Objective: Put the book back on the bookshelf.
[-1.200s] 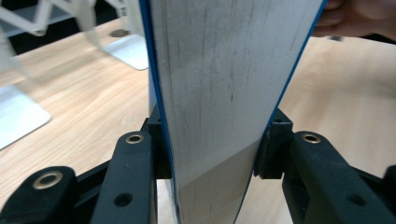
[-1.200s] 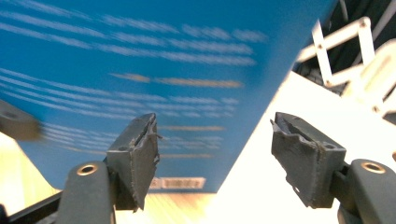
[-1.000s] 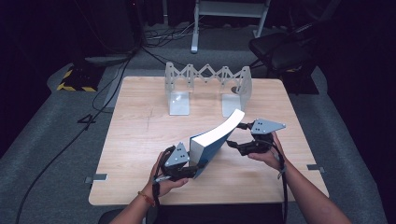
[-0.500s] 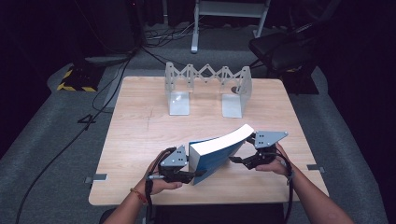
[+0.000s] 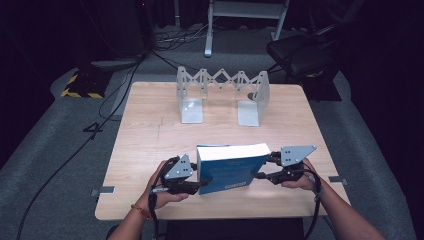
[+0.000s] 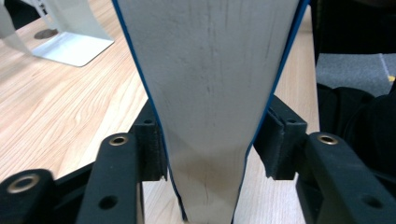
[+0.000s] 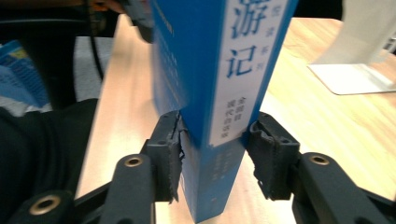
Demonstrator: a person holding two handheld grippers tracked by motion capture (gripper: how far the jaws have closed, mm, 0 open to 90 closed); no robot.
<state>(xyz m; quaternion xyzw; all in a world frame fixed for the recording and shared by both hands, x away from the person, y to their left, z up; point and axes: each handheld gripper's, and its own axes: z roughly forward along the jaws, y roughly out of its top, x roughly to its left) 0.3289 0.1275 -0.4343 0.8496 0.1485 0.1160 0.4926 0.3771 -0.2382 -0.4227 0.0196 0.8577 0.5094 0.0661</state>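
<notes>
A thick blue book (image 5: 232,169) stands on its long edge near the table's front, white page block on top. My left gripper (image 5: 201,181) is shut on its left end. In the left gripper view the page edge (image 6: 210,84) runs up between the pads (image 6: 153,145), and the gripper (image 6: 210,151) presses on both covers. My right gripper (image 5: 259,174) is shut on the right end. In the right gripper view the blue spine (image 7: 219,93), with its white label of Chinese characters, sits between the jaws of that gripper (image 7: 215,156).
A grey metal expanding book rack (image 5: 220,95) stands at the table's back centre, with its two feet on the wood. A dark chair (image 5: 300,52) and floor cables (image 5: 165,45) lie beyond the far edge. The wooden table (image 5: 150,135) lies bare to the left of the book.
The book was tilted, its right end raised. It has come down level, and both grippers have carried it a little toward the front edge.
</notes>
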